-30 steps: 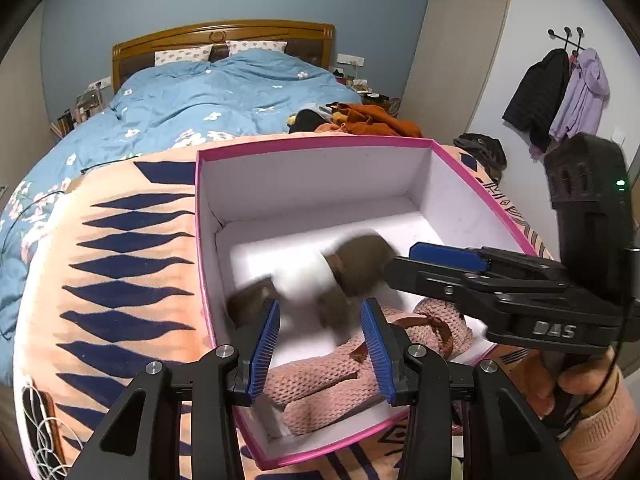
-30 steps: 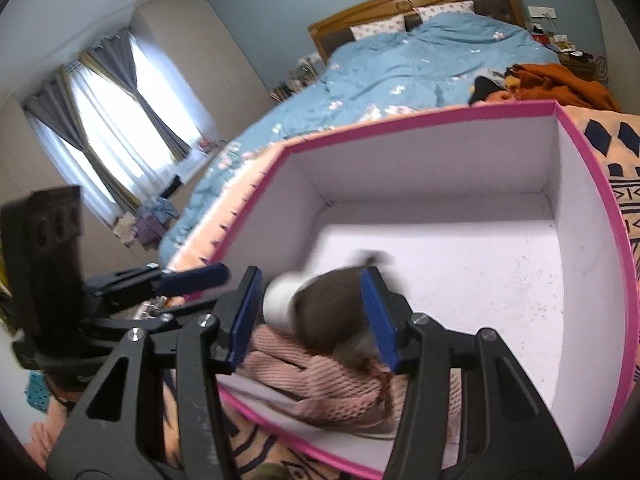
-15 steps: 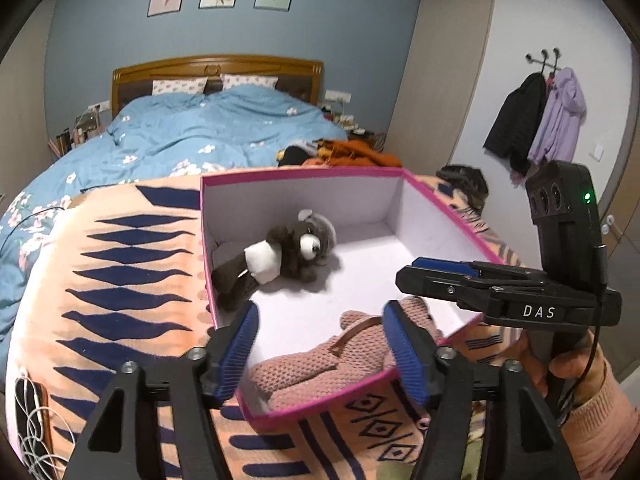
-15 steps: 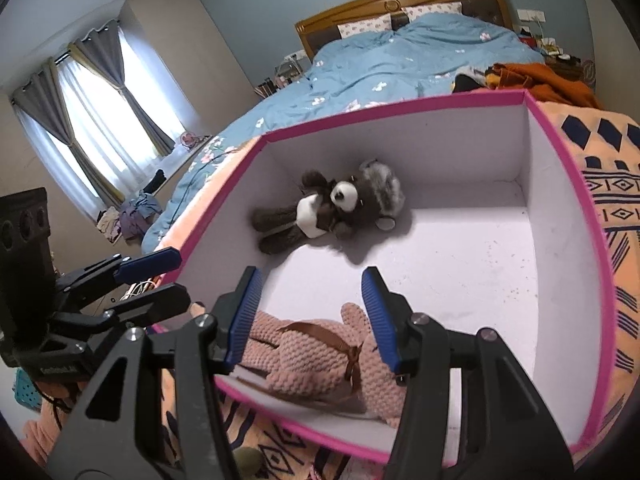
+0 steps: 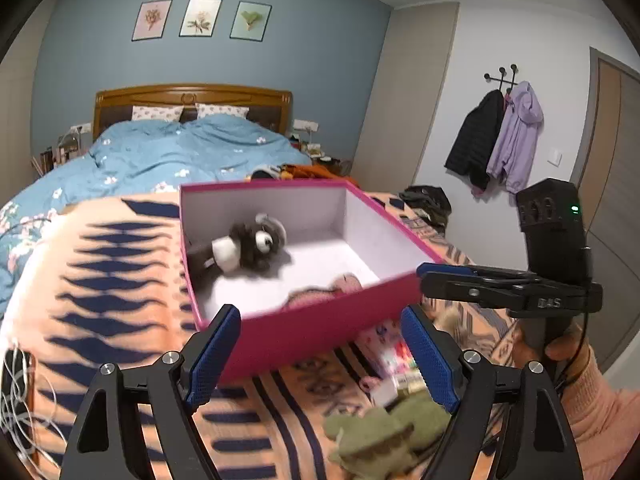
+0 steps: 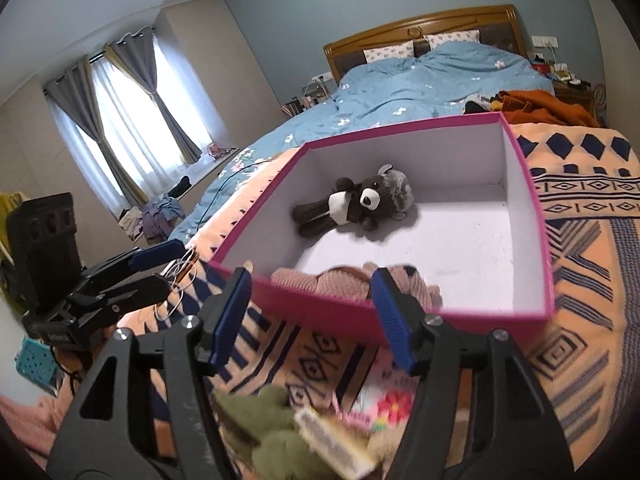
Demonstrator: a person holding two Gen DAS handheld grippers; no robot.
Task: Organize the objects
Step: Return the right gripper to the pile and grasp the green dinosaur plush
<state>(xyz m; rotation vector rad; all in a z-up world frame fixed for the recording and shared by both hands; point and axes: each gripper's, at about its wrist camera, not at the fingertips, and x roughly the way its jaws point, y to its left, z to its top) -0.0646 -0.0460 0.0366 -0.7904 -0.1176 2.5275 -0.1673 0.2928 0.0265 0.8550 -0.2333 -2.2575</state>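
A pink box (image 5: pixel 312 332) (image 6: pixel 528 200) with a white inside stands on the patterned blanket. A dark brown teddy bear (image 5: pixel 244 246) (image 6: pixel 356 206) lies in its far left part. A pink knitted plush (image 5: pixel 332 290) (image 6: pixel 348 282) lies against its near wall. My left gripper (image 5: pixel 320 354) is open and empty, in front of the box. My right gripper (image 6: pixel 312 316) is open and empty, also before the near wall. A green plush toy (image 5: pixel 384 440) (image 6: pixel 264 424) and a colourful flat pack (image 5: pixel 394 354) (image 6: pixel 380 404) lie on the blanket below the grippers.
The orange and navy blanket (image 5: pixel 100 280) (image 6: pixel 592 240) covers the bed's foot. A blue duvet (image 5: pixel 180 156) lies beyond. A white cable coil (image 5: pixel 20 400) lies at the left edge. Orange clothes (image 6: pixel 540 104) lie behind the box. Coats (image 5: pixel 496 136) hang on the right wall.
The brown bear was let go and now lies in the box. Both grippers have drawn back out of the box toward me, and the left one has opened wider.
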